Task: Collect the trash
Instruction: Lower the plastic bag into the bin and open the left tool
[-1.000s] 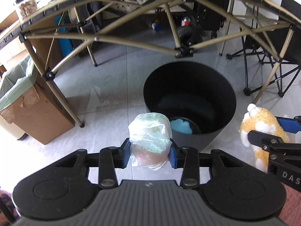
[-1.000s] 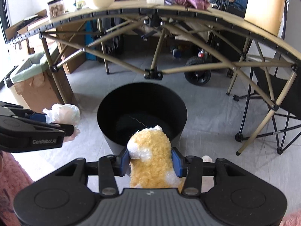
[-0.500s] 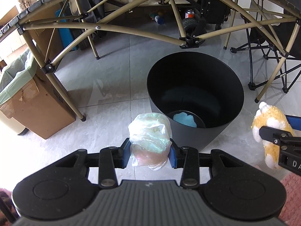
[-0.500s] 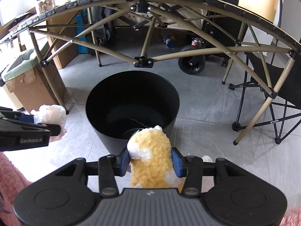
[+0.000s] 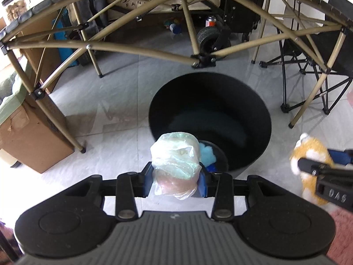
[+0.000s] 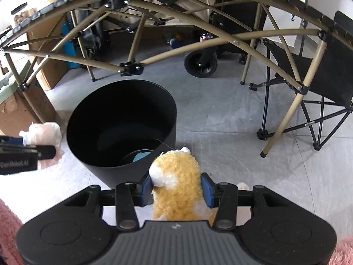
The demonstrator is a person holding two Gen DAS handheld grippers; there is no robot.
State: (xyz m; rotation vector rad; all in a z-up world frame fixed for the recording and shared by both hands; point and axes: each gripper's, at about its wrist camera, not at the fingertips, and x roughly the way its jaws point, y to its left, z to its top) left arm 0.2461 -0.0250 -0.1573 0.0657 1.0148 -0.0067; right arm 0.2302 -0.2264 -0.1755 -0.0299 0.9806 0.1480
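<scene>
A crumpled plastic bag (image 5: 176,156) is being clamped by the left gripper (image 5: 175,180) at the near rim of the black bin (image 5: 253,154). A yellow plush toy (image 6: 176,176) is being gripped by the right gripper (image 6: 176,187) near the bin's right side.

Two grippers (image 5: 175,182) (image 6: 176,186) are seen — one bag wad (image 5: 175,156), one plush toy (image 6: 176,183), one black bin (image 6: 121,128), one folding chair (image 6: 320,81), one cardboard box (image 5: 28,137), one can (image 5: 211,21).
</scene>
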